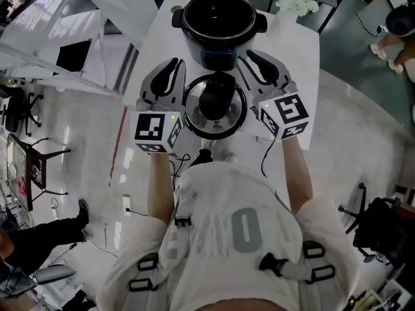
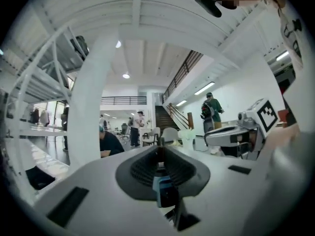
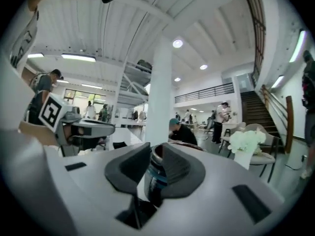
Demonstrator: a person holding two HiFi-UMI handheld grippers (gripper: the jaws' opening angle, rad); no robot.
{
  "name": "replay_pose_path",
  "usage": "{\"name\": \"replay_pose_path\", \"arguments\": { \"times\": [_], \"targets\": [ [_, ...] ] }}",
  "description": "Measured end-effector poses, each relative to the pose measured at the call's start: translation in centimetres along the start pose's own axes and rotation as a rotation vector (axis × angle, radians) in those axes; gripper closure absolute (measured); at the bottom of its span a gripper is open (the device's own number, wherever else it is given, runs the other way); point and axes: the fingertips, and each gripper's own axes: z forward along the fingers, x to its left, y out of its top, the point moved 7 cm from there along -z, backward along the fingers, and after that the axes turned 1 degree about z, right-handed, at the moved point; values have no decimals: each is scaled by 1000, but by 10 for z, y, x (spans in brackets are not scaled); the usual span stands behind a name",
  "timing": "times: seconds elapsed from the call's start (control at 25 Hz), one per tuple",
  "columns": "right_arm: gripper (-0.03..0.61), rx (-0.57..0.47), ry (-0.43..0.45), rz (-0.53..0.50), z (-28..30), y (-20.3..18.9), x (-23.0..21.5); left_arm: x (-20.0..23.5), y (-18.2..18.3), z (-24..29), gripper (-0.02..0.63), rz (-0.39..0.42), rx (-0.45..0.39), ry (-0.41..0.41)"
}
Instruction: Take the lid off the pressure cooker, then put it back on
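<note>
L tongs (image 1: 174,67) are hovering level near the surface's (image 1: 295,57) left edge, jaws pinching all but together w/ nothing in them. Just right of them, the lid (image 1: 215,105) is lying knob-up by the near edge, in front of the pressure cooker (image 1: 185,22), which is sitting open toward the far edge. R tongs (image 1: 251,57) are hanging level on the lid's other side, jaws standing a narrow gap apart & gripping nothing. In the right gripper view the cooker is only showing through that gap. Neither pair looks to be touching the lid.

Judging by this, the lid's off, so the 1st half is done & the return is coming up. Next move is prob. calling for both tongs opening wide, dropping either side of the lid & clamping its rim. Then they'd be lifting it toward the far edge & seating it square on the pot.
</note>
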Motion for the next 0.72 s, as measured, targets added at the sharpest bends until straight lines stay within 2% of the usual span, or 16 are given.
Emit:
{"name": "replay_pose_path", "arguments": {
  "times": [0.08, 0.2, 0.28, 0.52, 0.64, 0.68, 0.72],
  "targets": [
    [572, -44, -125, 41, -10, 1, -3, 3, 2, -12, 586, -28, -42, 113],
    [572, -81, -222, 143, -23, -5, -3, 8, -2, -25, 595, -53, -71, 223],
    [572, -86, -242, 172, -29, -12, -2, 10, -7, -28, 595, -62, -72, 242],
    [572, -52, -249, 164, -35, -26, -4, 11, -14, -25, 595, -42, -53, 241],
    [572, -69, -280, 174, -37, -27, -9, 7, -14, -20, 592, -38, -69, 216],
    [522, -68, -277, 178, -36, -28, -9, 5, -15, -18, 533, -45, -71, 192],
    [381, -61, -264, 182, -35, -30, -9, 4, -17, -17, 454, -56, -69, 168]
  ]
}}
